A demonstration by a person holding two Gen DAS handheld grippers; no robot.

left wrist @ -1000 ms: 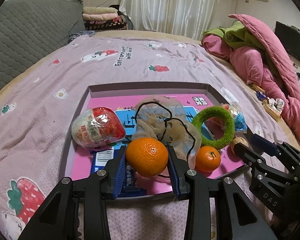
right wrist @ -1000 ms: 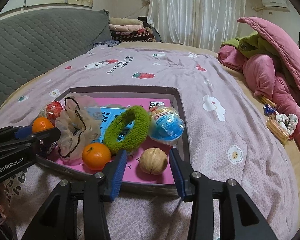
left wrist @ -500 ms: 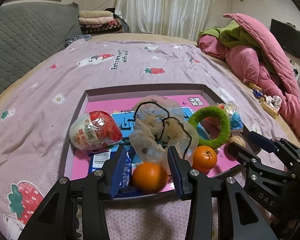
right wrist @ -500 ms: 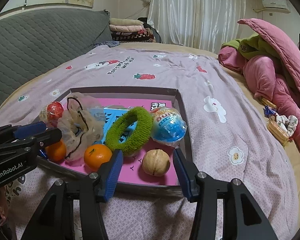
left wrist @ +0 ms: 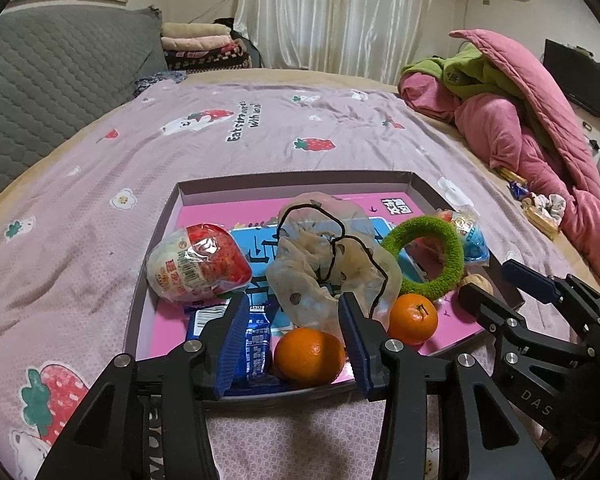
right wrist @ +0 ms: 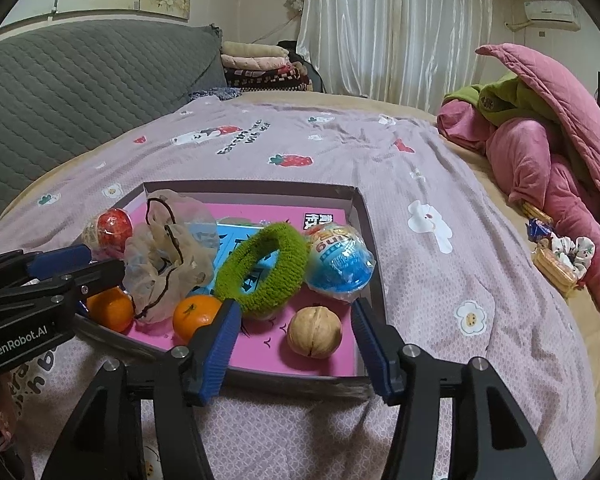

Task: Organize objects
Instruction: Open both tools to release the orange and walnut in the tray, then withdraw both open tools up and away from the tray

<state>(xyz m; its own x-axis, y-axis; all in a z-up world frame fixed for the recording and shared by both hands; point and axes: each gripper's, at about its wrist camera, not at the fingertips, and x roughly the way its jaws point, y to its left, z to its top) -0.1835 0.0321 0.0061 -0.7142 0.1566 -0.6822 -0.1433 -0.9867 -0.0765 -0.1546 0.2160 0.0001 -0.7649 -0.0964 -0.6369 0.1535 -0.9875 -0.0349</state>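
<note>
A shallow box tray (left wrist: pixel 292 182) with a pink floor lies on the bed. My left gripper (left wrist: pixel 293 300) hangs over its near edge with jaws opening. An orange (left wrist: pixel 310 356) rests on the tray floor between the pads, untouched. Beside it lie a blue packet (left wrist: pixel 256 344), a red-and-white wrapped egg (left wrist: pixel 198 264), a sheer scrunchie (left wrist: pixel 328 264), a second orange (left wrist: pixel 413 319) and a green scrunchie (left wrist: pixel 424 260). My right gripper (right wrist: pixel 296 306) is at the tray's near right corner, jaws also opening. A walnut (right wrist: pixel 315 332) lies free between its pads, below a blue wrapped egg (right wrist: pixel 338 264).
The tray sits on a mauve strawberry-print sheet (left wrist: pixel 100 208). Pink and green quilts (left wrist: pixel 520 120) are heaped at the right. Loose snacks and a small scrunchie (right wrist: pixel 560 256) lie near the bed's right edge. A grey quilted headboard (left wrist: pixel 40 92) rises at the left.
The orange that the left pads held has dropped onto the tray floor. Both grippers' jaws have spread wider. Neither hand has shifted.
</note>
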